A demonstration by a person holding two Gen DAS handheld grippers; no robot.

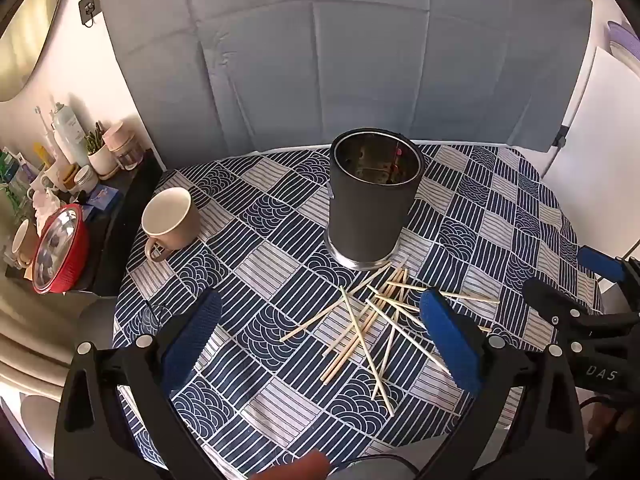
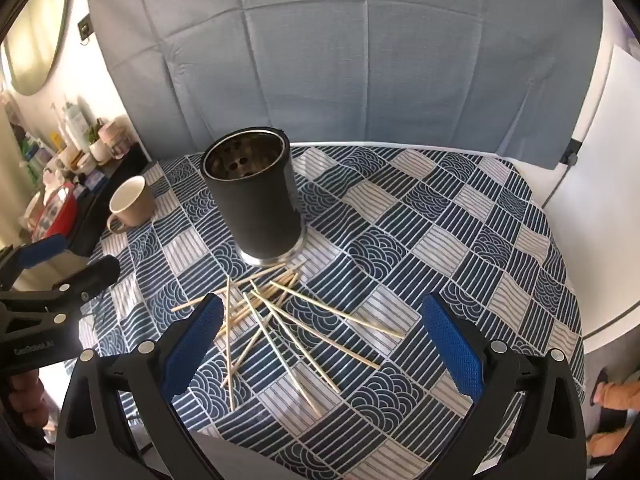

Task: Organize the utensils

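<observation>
Several pale wooden chopsticks (image 1: 372, 320) (image 2: 280, 320) lie scattered and crossed on the blue patterned tablecloth, just in front of a dark cylindrical holder (image 1: 370, 200) (image 2: 254, 196) with a shiny metal inside. The holder stands upright and looks empty. My left gripper (image 1: 320, 336) hovers open above the cloth, the pile lying toward its right finger. My right gripper (image 2: 322, 340) is open too, with much of the pile between and ahead of its fingers. Nothing is held. Each gripper shows at the edge of the other's view.
A beige mug (image 1: 170, 220) (image 2: 130, 200) stands upright on the cloth, left of the holder. A dark side shelf (image 1: 116, 216) at the left carries bottles, jars and a red-rimmed round mirror (image 1: 60, 248). A grey fabric backdrop (image 1: 340, 48) hangs behind the table. A hand shows at the right (image 2: 616, 396).
</observation>
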